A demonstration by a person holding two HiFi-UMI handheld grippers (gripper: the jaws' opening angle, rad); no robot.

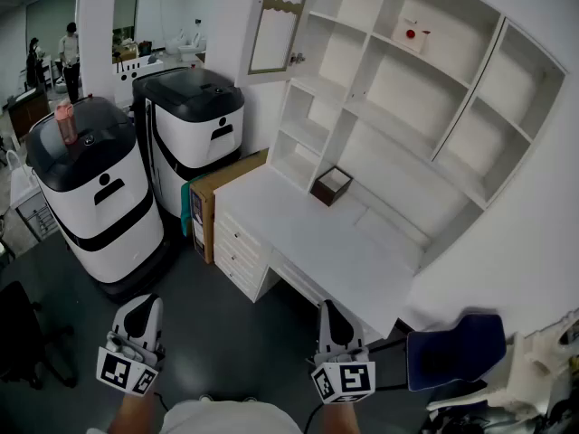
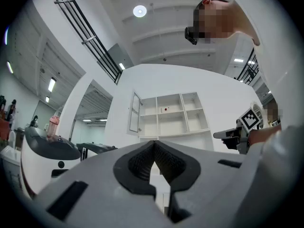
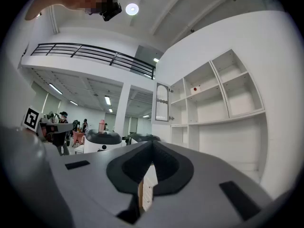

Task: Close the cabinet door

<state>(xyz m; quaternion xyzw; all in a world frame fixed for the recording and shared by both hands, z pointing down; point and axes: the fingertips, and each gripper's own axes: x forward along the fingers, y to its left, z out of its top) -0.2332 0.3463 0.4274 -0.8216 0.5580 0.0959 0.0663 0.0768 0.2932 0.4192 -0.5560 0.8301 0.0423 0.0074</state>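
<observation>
- The left gripper (image 1: 141, 307) is held low at the person's left side, tipped slightly upward. Its jaws are pressed together with nothing between them.
- Two white machines (image 1: 99, 183) with black tops stand on the floor ahead of that gripper. They are left of the desk (image 1: 317, 242) and below the height the door hangs at.
- The cabinet door (image 1: 276, 21) stands swung out at the left end of the white shelf unit (image 1: 470, 98), high above the desk. It is upright with its long axis vertical, and it faces sideways rather than lying flat across its opening.
- From both grippers the door lies ahead and well above, with the desk's near corner between, so neither gripper is anywhere near touching it.
- The right gripper (image 1: 329, 310) is held level at the person's right side, jaws likewise together and empty.
- In the head view the right gripper sits more nearly beneath the door than the left one does, so I judge it the nearer hand. Each gripper view shows the door only a little off centre above its jaws.
- The top-left compartment (image 1: 339, 25) that the door should cover is just right of the door. The coming move probably needs a reach up and forward, then a push of the door rightward toward the shelves. No contact has been made yet.
</observation>
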